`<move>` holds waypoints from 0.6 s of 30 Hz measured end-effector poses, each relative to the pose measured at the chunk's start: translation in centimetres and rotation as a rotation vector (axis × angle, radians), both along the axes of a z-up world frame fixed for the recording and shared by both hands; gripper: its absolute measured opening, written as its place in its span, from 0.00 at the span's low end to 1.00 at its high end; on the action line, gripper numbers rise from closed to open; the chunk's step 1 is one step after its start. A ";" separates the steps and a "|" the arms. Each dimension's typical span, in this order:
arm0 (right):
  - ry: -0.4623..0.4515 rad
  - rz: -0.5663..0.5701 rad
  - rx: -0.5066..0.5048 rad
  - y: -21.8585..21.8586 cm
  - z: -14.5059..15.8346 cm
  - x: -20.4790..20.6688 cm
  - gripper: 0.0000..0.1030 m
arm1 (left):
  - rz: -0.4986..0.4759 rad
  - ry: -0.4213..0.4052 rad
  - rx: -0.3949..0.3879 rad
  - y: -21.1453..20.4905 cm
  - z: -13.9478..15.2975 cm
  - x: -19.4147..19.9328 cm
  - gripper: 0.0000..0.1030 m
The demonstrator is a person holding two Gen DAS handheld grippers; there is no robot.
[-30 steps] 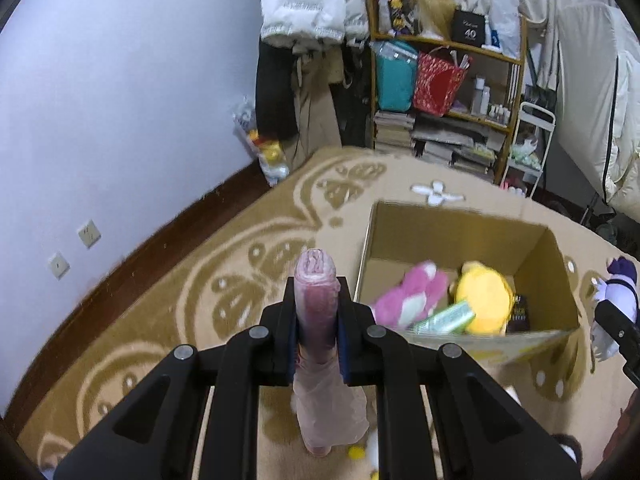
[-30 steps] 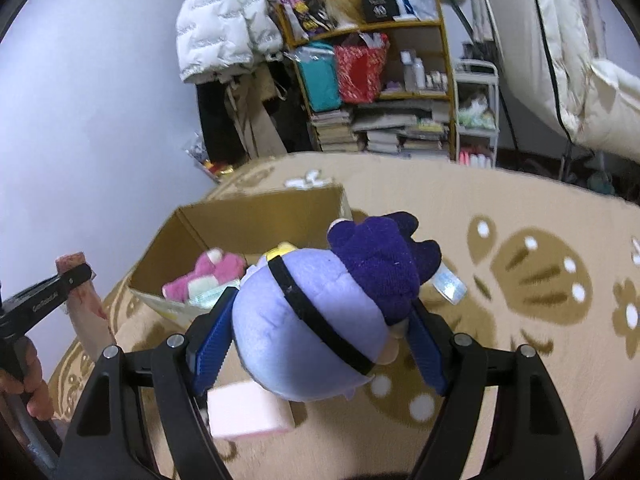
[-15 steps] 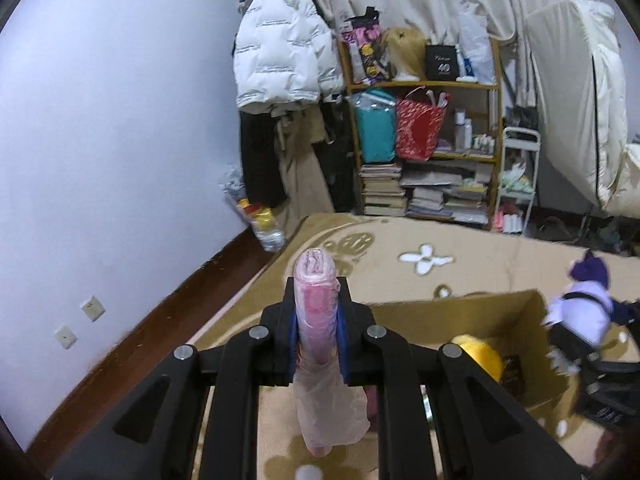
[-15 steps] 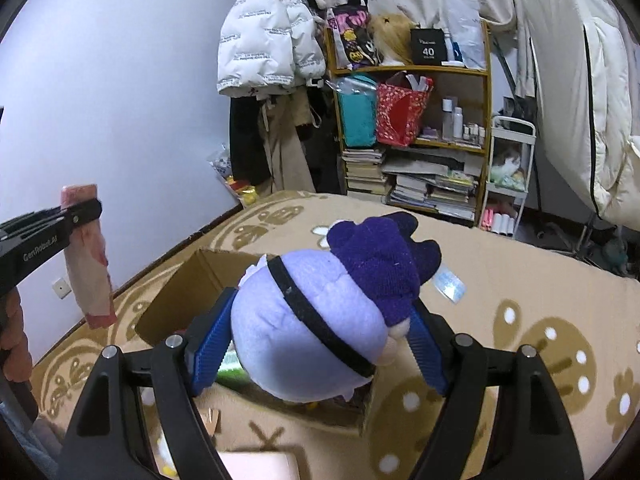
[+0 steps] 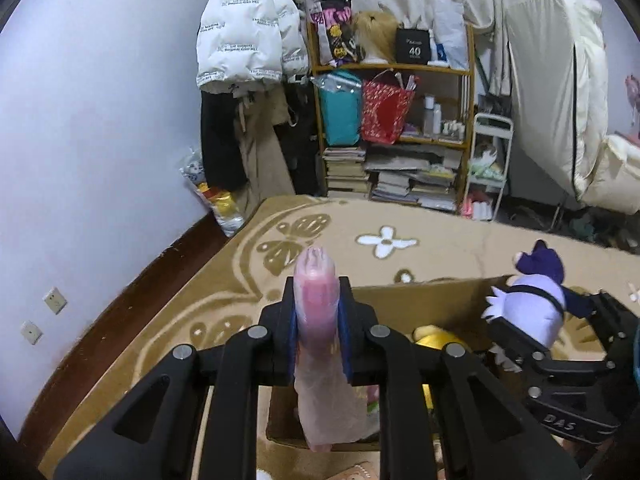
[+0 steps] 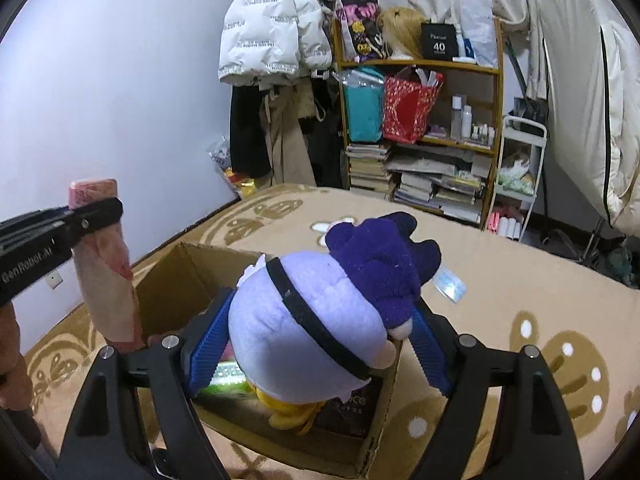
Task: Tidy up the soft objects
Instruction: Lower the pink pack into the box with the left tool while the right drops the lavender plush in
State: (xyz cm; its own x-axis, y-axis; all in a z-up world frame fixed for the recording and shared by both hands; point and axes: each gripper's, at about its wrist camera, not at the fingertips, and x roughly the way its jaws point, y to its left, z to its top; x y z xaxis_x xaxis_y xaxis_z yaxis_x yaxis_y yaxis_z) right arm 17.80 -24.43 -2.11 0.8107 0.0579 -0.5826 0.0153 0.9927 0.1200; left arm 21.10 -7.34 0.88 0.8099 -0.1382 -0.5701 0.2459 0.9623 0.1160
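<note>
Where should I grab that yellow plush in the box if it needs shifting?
Take the yellow plush by its rounded top, coming straight down through the cardboard box opening; the walls block any side approach. Both tongs are full now: the left tongs clamp the pink bagged item, and the right tongs clamp the purple plush.

The cardboard box sits on the carpet before the bookshelf, with the plush toy above it and the wrapped soft object to its left.
</note>
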 end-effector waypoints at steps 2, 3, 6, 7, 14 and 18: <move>0.012 0.005 0.007 -0.2 -0.5 -0.1 0.87 | 0.001 0.022 0.020 -0.2 -0.6 0.2 0.21; 0.016 0.007 0.006 -0.2 -0.7 -0.1 0.88 | -0.002 0.032 0.020 -0.2 -0.8 0.2 0.21; 0.032 0.011 -0.002 -0.3 -1.1 0.0 0.88 | 0.012 0.049 0.018 -0.1 -1.3 0.2 0.39; 0.038 0.012 0.001 -0.3 -1.2 -0.1 0.88 | 0.028 0.047 0.014 0.2 -1.3 0.1 0.54; 0.062 0.004 -0.006 -0.3 -1.0 -0.5 1.00 | 0.100 0.022 0.020 2.1 -0.6 -1.0 0.75; 0.037 -0.020 0.010 -0.7 0.0 -1.4 1.00 | 0.136 0.008 0.023 3.3 0.2 -1.9 0.89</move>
